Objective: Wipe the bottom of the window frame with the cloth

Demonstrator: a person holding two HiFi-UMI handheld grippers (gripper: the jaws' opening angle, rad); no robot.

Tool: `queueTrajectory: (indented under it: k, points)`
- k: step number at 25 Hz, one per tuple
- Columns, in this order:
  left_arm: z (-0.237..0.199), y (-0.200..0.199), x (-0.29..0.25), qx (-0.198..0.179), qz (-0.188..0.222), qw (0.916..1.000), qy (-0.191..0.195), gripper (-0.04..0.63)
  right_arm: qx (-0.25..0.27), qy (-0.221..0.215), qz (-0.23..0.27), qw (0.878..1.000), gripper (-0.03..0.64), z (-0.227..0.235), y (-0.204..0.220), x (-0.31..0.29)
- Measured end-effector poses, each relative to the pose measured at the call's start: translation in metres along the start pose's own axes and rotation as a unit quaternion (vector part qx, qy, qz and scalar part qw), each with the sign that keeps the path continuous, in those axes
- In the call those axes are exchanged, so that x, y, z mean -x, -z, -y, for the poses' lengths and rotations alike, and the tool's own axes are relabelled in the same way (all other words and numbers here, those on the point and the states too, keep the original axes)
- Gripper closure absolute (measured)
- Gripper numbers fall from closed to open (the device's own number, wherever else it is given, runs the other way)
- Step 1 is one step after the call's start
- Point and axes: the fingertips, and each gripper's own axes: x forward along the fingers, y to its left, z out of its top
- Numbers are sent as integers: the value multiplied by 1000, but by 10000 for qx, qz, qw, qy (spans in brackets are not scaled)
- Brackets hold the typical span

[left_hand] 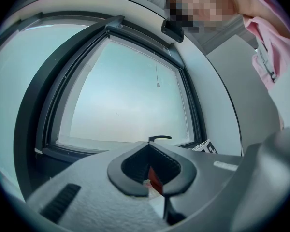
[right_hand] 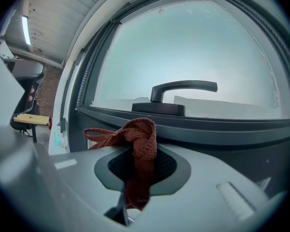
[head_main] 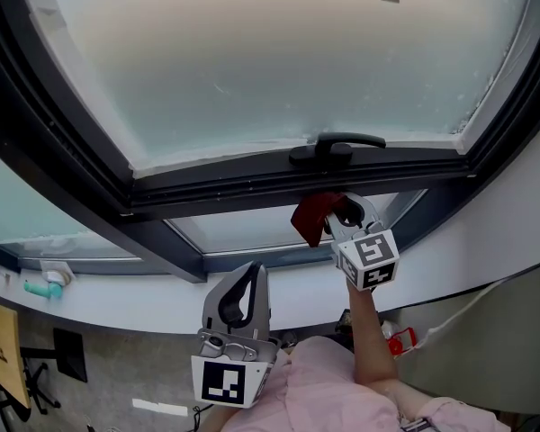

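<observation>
Seemingly an office: big dark-framed window (head_main: 279, 183), grey carpet floor (head_main: 99, 367), ceiling strip light (right_hand: 25, 29) (a chair (right_hand: 26, 71) too).

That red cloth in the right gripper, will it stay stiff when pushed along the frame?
Probably floppy: the cloth droops and folds over the right gripper. Its coarse weave likely drags, not slides, so it may bunch.

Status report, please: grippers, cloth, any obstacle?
Right gripper shut on red cloth, below window handle. Left gripper shut, empty, held low. Frame bottom unobstructed.
</observation>
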Motion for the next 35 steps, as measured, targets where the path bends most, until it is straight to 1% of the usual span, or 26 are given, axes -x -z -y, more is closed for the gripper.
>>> queueTrajectory:
  k: [2, 5, 9, 13, 16, 18, 20, 23, 29, 32, 35]
  points:
    - [-2, 0, 2, 82, 13, 9999, -58, 601, 26, 101, -23, 9999, 549, 0, 0, 0]
    - [-6, 2, 8, -53, -8, 10000, -61, 601, -26, 126, -28, 9999, 550, 0, 0, 0]
    - [-12, 2, 16, -137, -15, 9998, -107, 601, -143, 31, -40, 9999, 551, -1, 1, 1]
    - [-17, 5, 24, -80, -55, 9998, -154, 601, -286, -10, -6, 9996, 554, -3, -1, 8]
    - [-20, 10, 30, -35, -115, 9998, -156, 601, -507, 4, 32, 9987, 557, -5, 0, 21]
    - [-20, 14, 34, 8, -189, 9997, -134, 601, -696, 21, 69, 9976, 557, -6, 1, 31]
    - [-21, 18, 37, 47, -227, 9997, -110, 601, -762, 39, 90, 9970, 557, -6, 1, 40]
    - [-24, 20, 40, 70, -205, 9997, -89, 601, -675, 52, 82, 9977, 557, -5, 0, 57]
    - [-29, 27, 58, 143, -283, 9995, -46, 601, -618, 68, 59, 9980, 557, -19, 2, 108]
    - [-38, 30, 65, 190, -334, 9992, -47, 601, -580, 213, 43, 9981, 557, -23, 0, 135]
    - [-50, 31, 76, 245, -378, 9990, -46, 601, -554, 484, -46, 9973, 557, -28, 0, 164]
